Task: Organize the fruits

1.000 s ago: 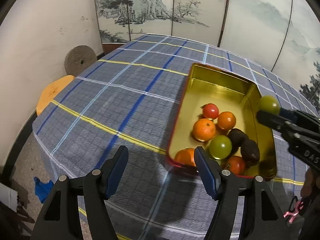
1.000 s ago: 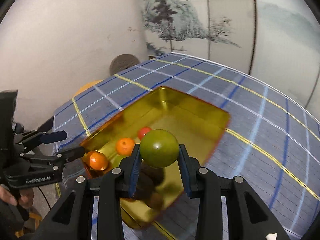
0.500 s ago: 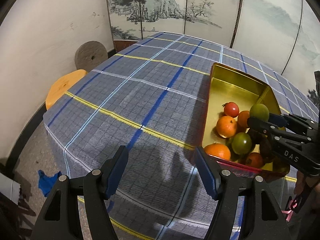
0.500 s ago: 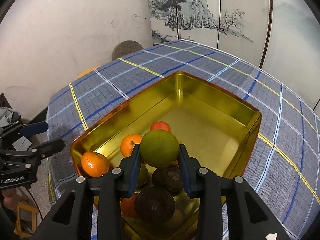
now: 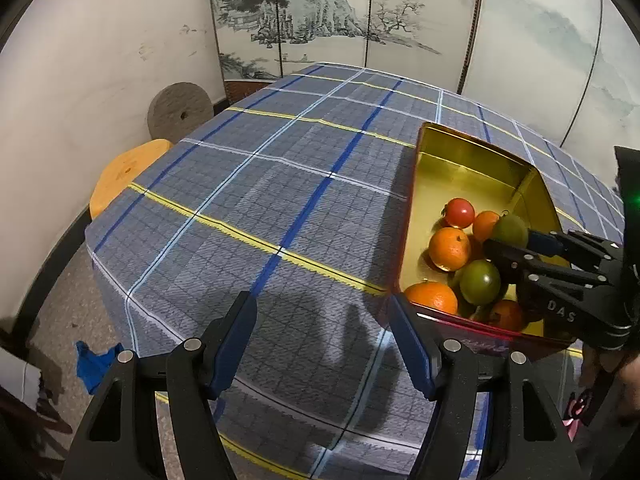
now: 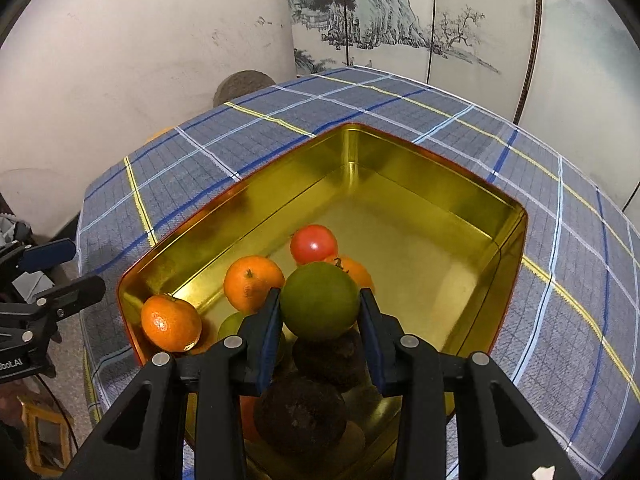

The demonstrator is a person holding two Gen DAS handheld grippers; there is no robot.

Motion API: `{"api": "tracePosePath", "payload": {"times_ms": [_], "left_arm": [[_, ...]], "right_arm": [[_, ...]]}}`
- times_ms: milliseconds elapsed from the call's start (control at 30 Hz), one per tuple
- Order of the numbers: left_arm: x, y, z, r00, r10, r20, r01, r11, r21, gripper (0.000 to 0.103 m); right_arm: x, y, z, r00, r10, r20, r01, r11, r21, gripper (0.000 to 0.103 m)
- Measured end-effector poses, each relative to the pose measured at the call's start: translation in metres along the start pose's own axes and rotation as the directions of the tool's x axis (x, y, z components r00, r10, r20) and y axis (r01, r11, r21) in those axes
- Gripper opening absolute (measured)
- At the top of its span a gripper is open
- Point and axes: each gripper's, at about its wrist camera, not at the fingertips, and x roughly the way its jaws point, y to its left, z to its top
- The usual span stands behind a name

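Painted folding screen (image 5: 328,16) and white wall behind; desk under a blue plaid cloth (image 5: 260,208).

Gold tin (image 6: 404,168), one, rectangular, open-topped, on the desk at 3 o'clock in the left wrist view.

Contents visible in the right wrist view:
- red tomato (image 6: 313,243), one;
- oranges, three, one (image 6: 171,322) at the 8 o'clock corner;
- dark brown fruits, two (image 6: 299,410);
- green fruit, partly hidden (image 6: 231,326), one.

Right tool (image 6: 320,312): jaws easing apart, a green fruit (image 6: 319,300) between the pads over the pile.

Left tool (image 5: 320,340): half open, empty, beside the tin's near corner.
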Motion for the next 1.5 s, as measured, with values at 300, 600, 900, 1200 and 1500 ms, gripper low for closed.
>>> {"api": "tracePosePath", "payload": {"times_ms": [300,600,900,1200,1500], "left_arm": [[-0.006,-0.009,0.001,1.0,0.001,0.007,-0.001,1.0,0.018,0.069],[-0.012,-0.016,0.002,1.0,-0.004,0.018,0.004,0.999,0.032,0.069],[-0.019,-0.026,-0.001,1.0,-0.012,0.026,0.011,0.999,0.049,0.069],[-0.025,-0.04,-0.006,0.999,0.005,0.035,-0.007,0.997,0.082,0.069],[-0.031,-0.045,-0.011,0.999,0.006,0.034,-0.009,0.995,0.097,0.069]], "right_arm": [[-0.004,0.003,-0.001,1.0,-0.002,0.009,0.002,1.0,-0.003,0.045],[-0.032,0.006,-0.005,0.998,-0.009,0.056,0.008,1.0,0.019,0.081],[-0.068,0.0,-0.021,0.994,-0.059,0.087,0.052,0.995,0.085,0.1],[-0.077,-0.004,-0.045,0.996,-0.079,0.047,0.072,0.988,0.138,0.101],[-0.08,0.0,-0.058,0.995,-0.09,0.042,0.082,0.984,0.155,0.102]]}}
